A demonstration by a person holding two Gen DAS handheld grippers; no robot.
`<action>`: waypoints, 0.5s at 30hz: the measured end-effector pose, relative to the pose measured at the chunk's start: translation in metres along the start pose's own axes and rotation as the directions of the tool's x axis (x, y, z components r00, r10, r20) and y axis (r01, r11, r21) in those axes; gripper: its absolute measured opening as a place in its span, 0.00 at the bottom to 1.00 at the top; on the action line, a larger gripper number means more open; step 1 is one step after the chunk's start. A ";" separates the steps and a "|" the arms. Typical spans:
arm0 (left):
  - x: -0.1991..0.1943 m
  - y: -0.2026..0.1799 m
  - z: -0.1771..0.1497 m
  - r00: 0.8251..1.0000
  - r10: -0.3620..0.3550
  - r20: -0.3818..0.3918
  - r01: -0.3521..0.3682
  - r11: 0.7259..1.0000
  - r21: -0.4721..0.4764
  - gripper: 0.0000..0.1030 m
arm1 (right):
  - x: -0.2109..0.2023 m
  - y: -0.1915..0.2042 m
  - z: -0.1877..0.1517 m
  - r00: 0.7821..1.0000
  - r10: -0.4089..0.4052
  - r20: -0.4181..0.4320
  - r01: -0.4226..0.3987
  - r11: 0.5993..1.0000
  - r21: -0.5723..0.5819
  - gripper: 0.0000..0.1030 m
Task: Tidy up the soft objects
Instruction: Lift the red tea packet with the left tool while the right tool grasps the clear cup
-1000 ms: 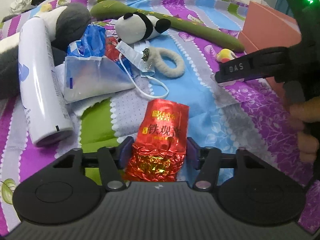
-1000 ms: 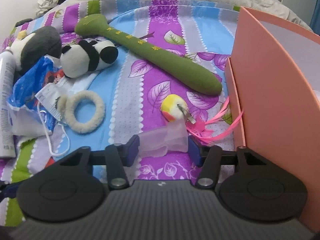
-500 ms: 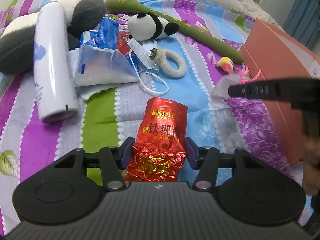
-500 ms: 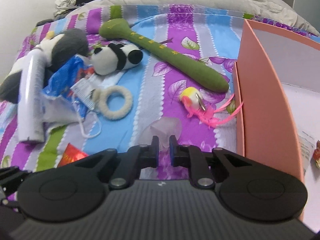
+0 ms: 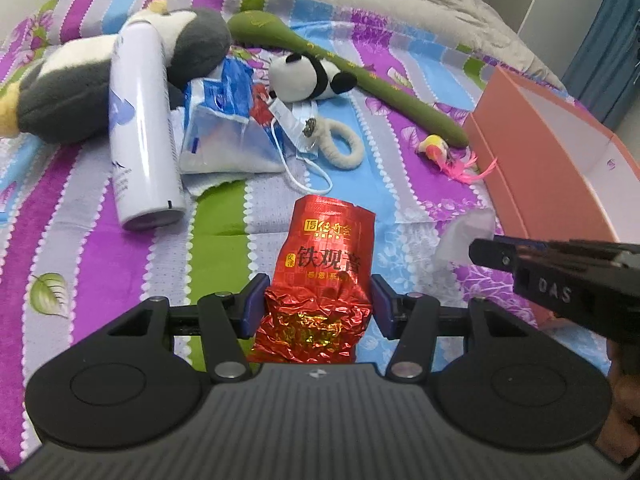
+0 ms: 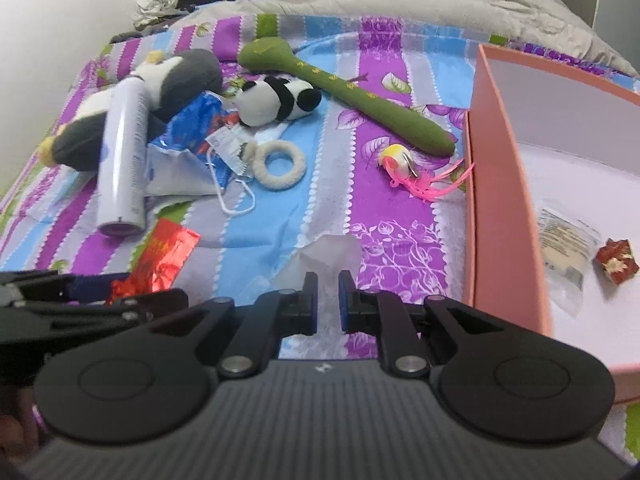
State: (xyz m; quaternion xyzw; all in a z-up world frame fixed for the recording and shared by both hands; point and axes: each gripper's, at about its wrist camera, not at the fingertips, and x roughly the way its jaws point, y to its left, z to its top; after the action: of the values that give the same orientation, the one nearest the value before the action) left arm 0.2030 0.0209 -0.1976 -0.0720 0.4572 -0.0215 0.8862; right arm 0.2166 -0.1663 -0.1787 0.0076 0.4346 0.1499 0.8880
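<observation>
My left gripper point(image 5: 316, 306) jaws grip red packet point(image 5: 320, 276); right gripper point(image 6: 328, 300) jaws pinch clear film point(image 6: 326, 258). Pink box point(image 6: 500, 184) right; panda point(image 5: 308, 76), spray can point(image 5: 140, 128), ring point(image 6: 278, 164) ahead on bed.

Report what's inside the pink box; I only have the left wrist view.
Observer: The pink box holds a clear printed packet on its white floor.
Operator: List anything else in there.
Observer: A small red wrapped item lies just right of that packet.
Operator: Check the right hand-held gripper's fingers.
Observer: The right hand-held gripper is nearly shut, pinching a translucent plastic pouch.
</observation>
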 end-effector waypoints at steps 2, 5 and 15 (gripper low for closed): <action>-0.009 -0.001 0.000 1.000 -0.002 0.008 0.002 1.000 -0.001 0.58 | -0.010 0.000 -0.002 1.000 0.005 0.010 -0.005 1.000 0.004 0.13; -0.024 -0.003 0.000 1.000 -0.008 0.019 0.008 1.000 -0.002 0.58 | -0.025 0.000 -0.004 0.999 0.014 0.031 -0.015 1.000 0.017 0.13; -0.075 -0.021 0.022 0.992 -0.107 0.062 0.110 0.992 -0.062 0.58 | -0.077 -0.014 0.006 0.991 0.018 0.132 -0.022 0.999 0.028 0.13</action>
State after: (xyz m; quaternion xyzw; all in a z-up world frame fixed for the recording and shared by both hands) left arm 0.1781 0.0103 -0.1214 -0.1261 0.4271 -0.0528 0.8938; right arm 0.1809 -0.1994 -0.1175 0.0349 0.3773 0.1515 0.9129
